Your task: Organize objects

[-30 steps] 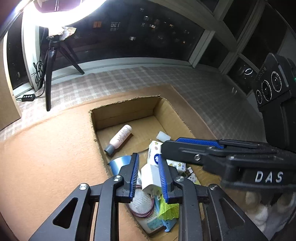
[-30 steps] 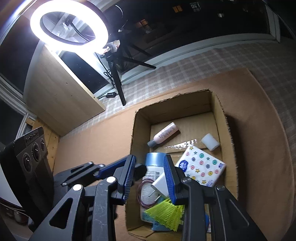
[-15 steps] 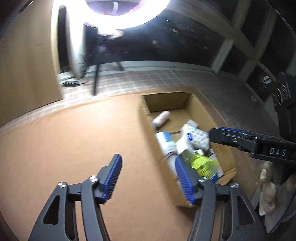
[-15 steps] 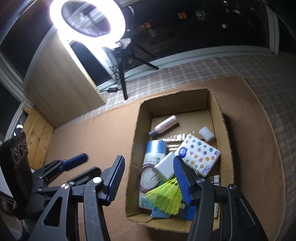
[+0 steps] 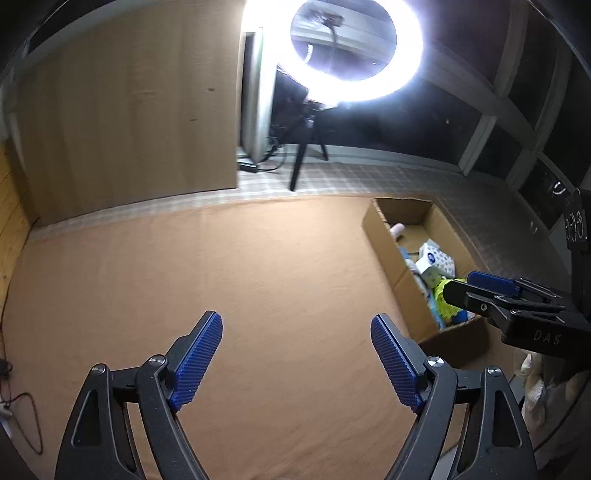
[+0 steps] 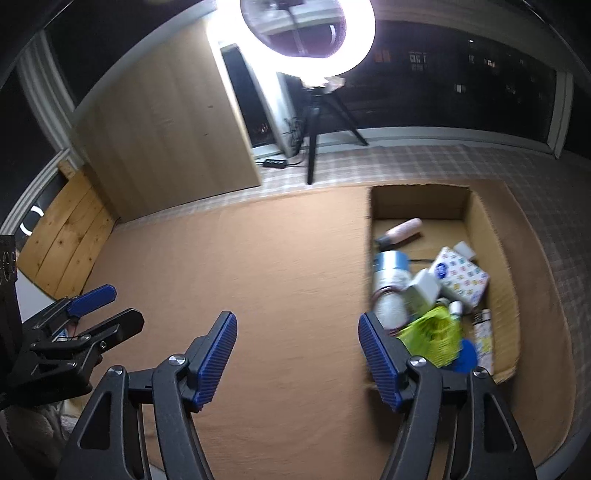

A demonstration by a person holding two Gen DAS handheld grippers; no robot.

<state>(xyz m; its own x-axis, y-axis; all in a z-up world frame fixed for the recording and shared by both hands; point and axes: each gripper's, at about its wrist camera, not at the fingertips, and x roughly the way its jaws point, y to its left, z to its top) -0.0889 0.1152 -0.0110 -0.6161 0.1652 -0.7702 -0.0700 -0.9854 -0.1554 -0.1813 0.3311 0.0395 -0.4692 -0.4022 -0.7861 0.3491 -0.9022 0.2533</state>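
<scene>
Both tools empty over the brown surface [image 6: 258, 258]
My left tool [image 5: 295, 354] and right tool [image 6: 297, 354] are spreading apart, nothing between them; cardboard box [image 6: 495, 240] sits right, full.

Lit ring light [image 6: 308, 35] on tripod [image 6: 314, 122], wooden panel [image 6: 166, 133] on checked floor [image 6: 480, 166].

Both sets of tongs are empty right now. The left black two-finger tongs with ribbed blue pads [image 5: 296, 360] angle downward, jaws opening wide with nothing between them. Same deal for the right black tongs with blue ribbed pads [image 6: 297, 356]: tilted down, jaws opening, pads touching nothing.
</scene>
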